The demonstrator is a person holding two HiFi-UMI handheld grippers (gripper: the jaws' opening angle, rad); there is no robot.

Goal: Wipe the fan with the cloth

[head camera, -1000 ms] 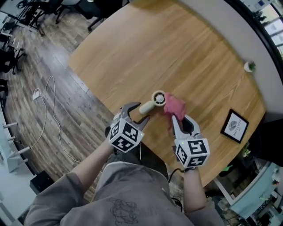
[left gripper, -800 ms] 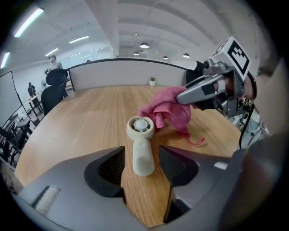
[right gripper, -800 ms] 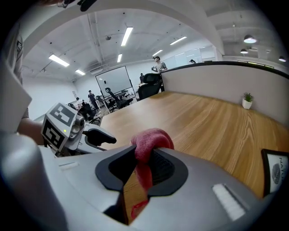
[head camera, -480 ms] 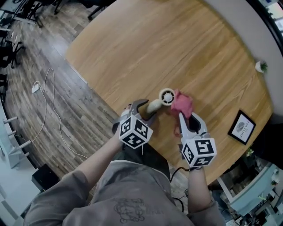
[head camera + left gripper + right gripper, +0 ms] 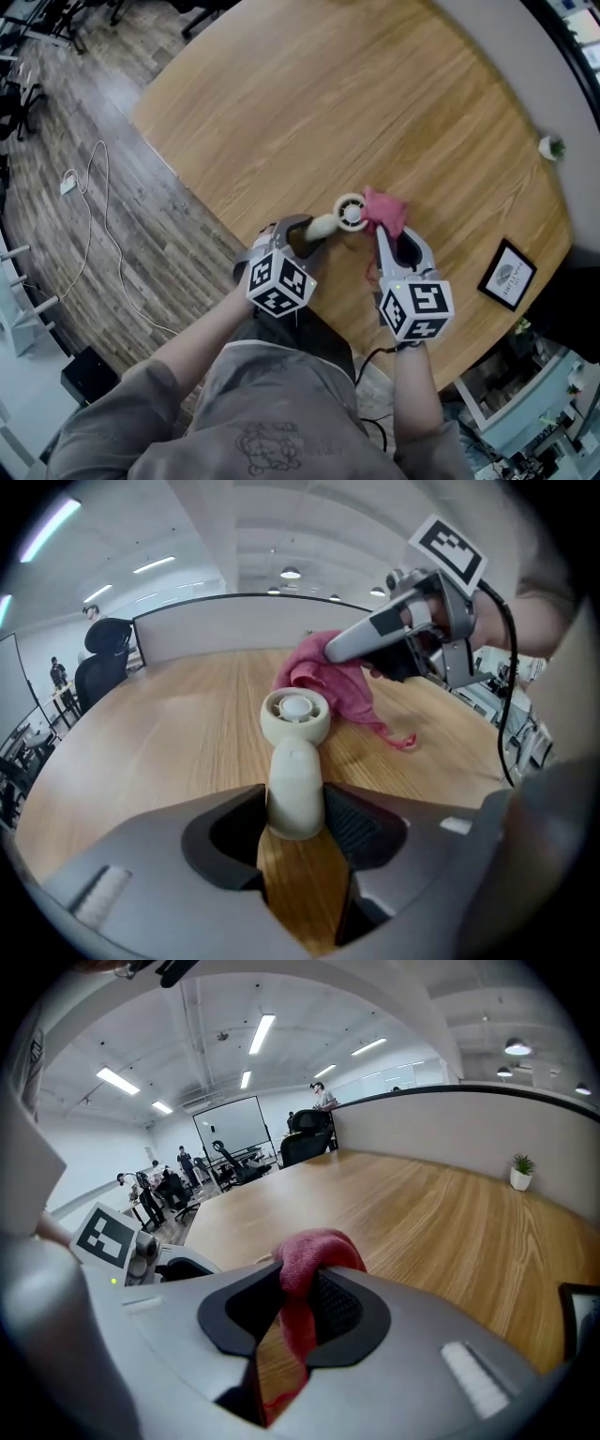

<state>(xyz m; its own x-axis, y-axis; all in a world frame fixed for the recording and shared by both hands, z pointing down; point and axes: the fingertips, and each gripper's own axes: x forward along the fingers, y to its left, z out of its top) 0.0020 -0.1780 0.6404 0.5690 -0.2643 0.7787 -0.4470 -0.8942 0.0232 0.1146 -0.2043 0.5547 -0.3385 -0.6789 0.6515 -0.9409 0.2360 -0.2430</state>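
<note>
Lowered, down-tilted left gripper (image 5: 300, 232) just closed on fan (image 5: 349, 212); right gripper (image 5: 394, 240) pinches cloth (image 5: 385, 210).

Head view: pinched part of cloth (image 5: 384, 210) hidden under right tongs (image 5: 392, 242). Framed card (image 5: 507, 274) by table's right edge: print too small to read; right gripper view crops it. Plant (image 5: 551, 147) at far edge: tiny, no detail.

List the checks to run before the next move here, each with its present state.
1. Left claw gripping fan: ok. Its jaws have just been closing, and the handle sits between them, touched on both sides.
2. Right claw pinching cloth: ok.
3. Cloth touching fan head: cannot tell. It lies right beside it.
4. Picture frame apart from both claws: ok.
</note>
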